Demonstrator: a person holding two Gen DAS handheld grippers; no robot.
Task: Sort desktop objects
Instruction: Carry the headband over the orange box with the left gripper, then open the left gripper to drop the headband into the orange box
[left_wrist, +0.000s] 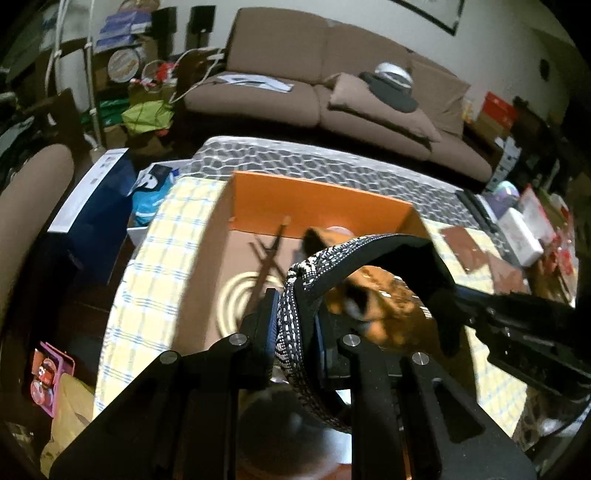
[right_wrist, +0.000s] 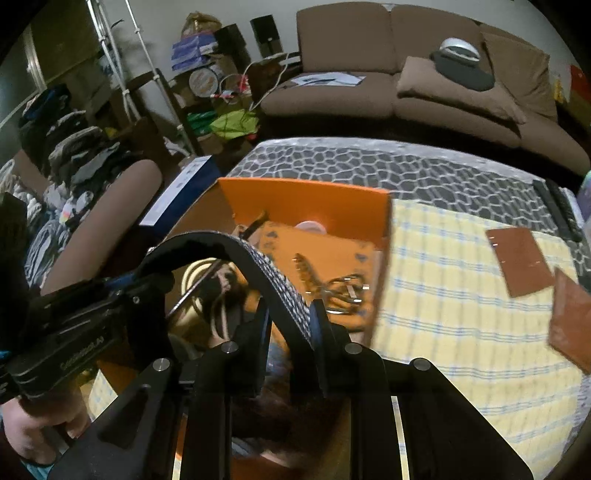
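Observation:
A black strap with a black-and-white woven face arches over an open orange box. My left gripper is shut on one end of the strap. In the left wrist view my right gripper grips the other end at the right. In the right wrist view the strap runs between the pads of my right gripper, which is shut on it. My left gripper holds the far end at the left. The orange box holds a coiled cream cable and metal clips.
The box stands on a yellow checked cloth over a grey patterned cover. Two brown leather pieces lie on the cloth to the right, a black remote beyond them. A brown sofa is behind. A hand holds the left gripper.

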